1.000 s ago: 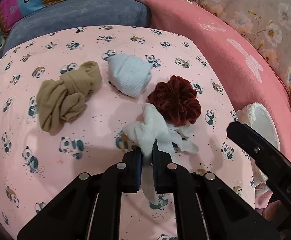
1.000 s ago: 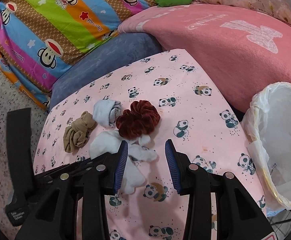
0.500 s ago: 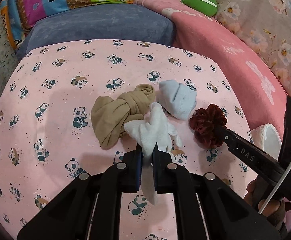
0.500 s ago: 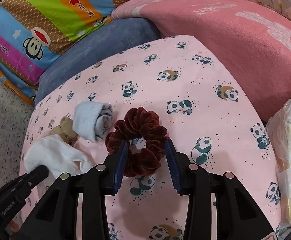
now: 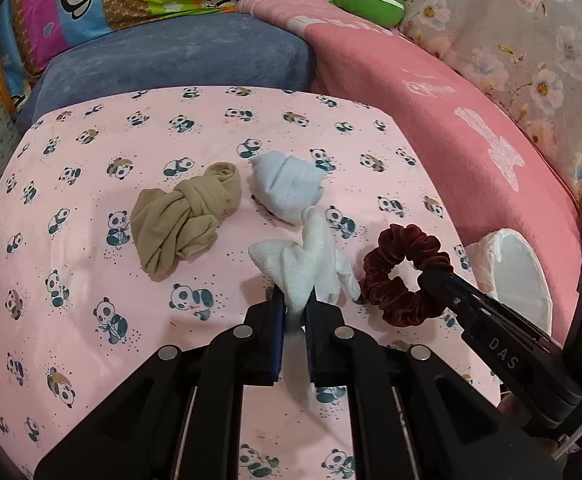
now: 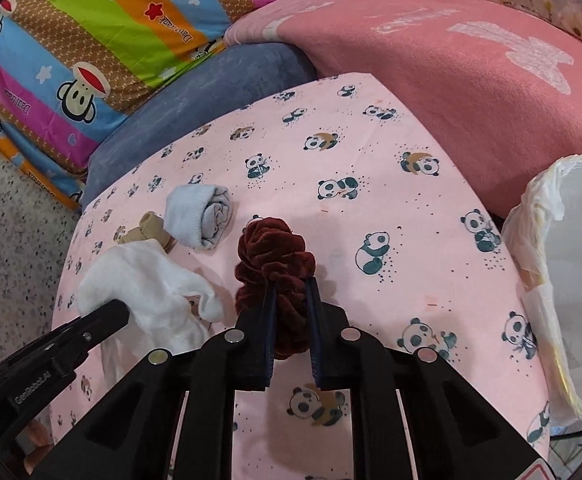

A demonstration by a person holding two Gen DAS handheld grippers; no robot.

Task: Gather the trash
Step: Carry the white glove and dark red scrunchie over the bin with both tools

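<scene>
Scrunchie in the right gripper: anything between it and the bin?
Nothing visible. The right gripper is shut on the scrunchie, and only bare panda sheet lies between it and the lined bin at the sheet's right edge. The blue sock and white cloth sit on its other side.

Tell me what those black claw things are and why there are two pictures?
They are grabbers, and a person holds one in each hand. Each has two fingers and a little camera looking along them, so there is one picture per grabber.

The left gripper is pinching a white cloth. The right gripper is squeezing a dark red scrunchie. Each picture also shows the other grabber poking in from the side.

Underneath is a pink panda sheet. On it lie a knotted tan stocking and a rolled pale blue sock. At the right edge stands a bin lined with a white bag, probably where the things will go.
</scene>
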